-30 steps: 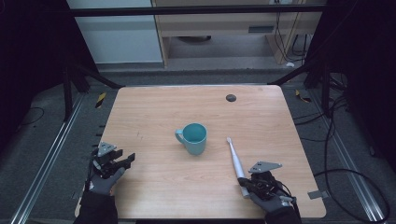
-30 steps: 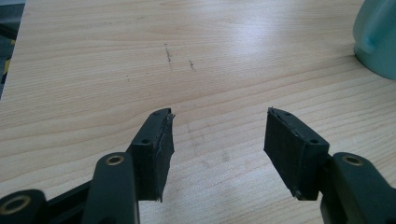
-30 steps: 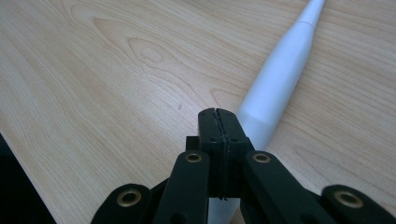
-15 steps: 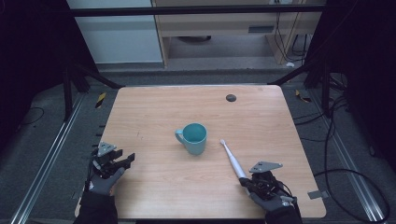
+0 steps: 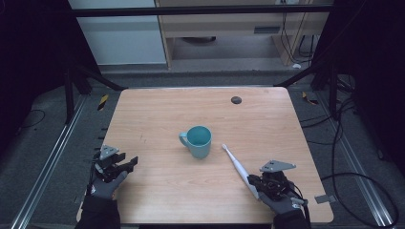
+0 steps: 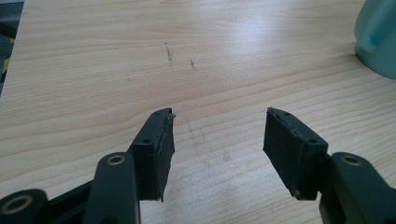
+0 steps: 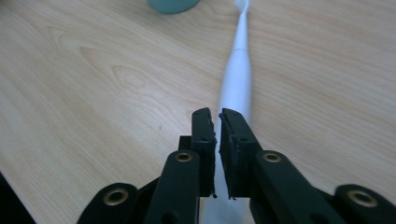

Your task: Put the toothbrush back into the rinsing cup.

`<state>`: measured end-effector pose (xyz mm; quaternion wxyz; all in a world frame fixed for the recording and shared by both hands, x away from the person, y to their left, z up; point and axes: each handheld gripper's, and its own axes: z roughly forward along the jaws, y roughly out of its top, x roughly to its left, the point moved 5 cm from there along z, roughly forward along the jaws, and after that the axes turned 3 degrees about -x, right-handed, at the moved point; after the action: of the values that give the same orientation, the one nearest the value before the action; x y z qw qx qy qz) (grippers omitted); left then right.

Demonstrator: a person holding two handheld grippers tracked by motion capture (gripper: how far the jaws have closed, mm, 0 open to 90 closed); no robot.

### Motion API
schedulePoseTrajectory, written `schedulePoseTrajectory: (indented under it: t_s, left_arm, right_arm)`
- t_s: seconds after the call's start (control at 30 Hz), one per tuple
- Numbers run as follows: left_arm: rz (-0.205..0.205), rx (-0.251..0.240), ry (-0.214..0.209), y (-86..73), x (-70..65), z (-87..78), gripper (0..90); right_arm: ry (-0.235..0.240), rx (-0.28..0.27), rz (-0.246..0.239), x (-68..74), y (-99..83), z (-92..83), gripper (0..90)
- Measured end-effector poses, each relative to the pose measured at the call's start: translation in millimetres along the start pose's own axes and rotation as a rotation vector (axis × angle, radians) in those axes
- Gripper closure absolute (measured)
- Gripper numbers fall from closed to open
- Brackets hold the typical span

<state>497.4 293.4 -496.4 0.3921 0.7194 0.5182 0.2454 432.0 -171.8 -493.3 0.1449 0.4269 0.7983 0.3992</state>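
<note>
A teal mug [image 5: 199,140] stands upright mid-table, handle to its left; its side shows in the left gripper view [image 6: 378,42]. A white toothbrush [image 5: 236,164] lies flat to its right, head toward the mug. My right gripper [image 5: 255,181] rests over the handle end. In the right gripper view its jaws [image 7: 218,114] have just been opening and stand a thin slit apart, with nothing between the pads; the toothbrush [image 7: 236,79] runs out from under them toward the mug [image 7: 173,4]. My left gripper [image 5: 130,162] sits near the table's left front, open [image 6: 218,126] over bare wood.
The wooden table [image 5: 157,109] has a small dark round mark [image 5: 236,99] near its far edge. Black frame posts, cables and metal rails surround the table on the floor. Faint scratches mark the wood [image 6: 168,51] ahead of the left gripper.
The toothbrush has swung, its head moving left toward the mug. The right gripper shifted slightly; the left gripper and the mug stayed put.
</note>
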Motion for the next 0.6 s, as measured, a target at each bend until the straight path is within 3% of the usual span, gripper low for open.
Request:
schedulePoseTrajectory:
  t_s: [0.2,0.47,0.6]
  left_arm:
    - [0.004,0.004,0.001,-0.3,0.0,0.8,43.8]
    - [0.001,0.009,-0.003,-0.4,-0.1,2.8,43.5]
    - [0.002,0.015,-0.006,-0.7,0.5,4.9,43.1]
  right_arm:
    - [-0.055,-0.016,0.026,-7.2,20.4,-9.6,73.1]
    - [-0.108,0.03,0.065,-14.7,45.7,-14.4,53.0]
    - [-0.123,0.057,0.055,-15.5,53.8,-11.2,47.1]
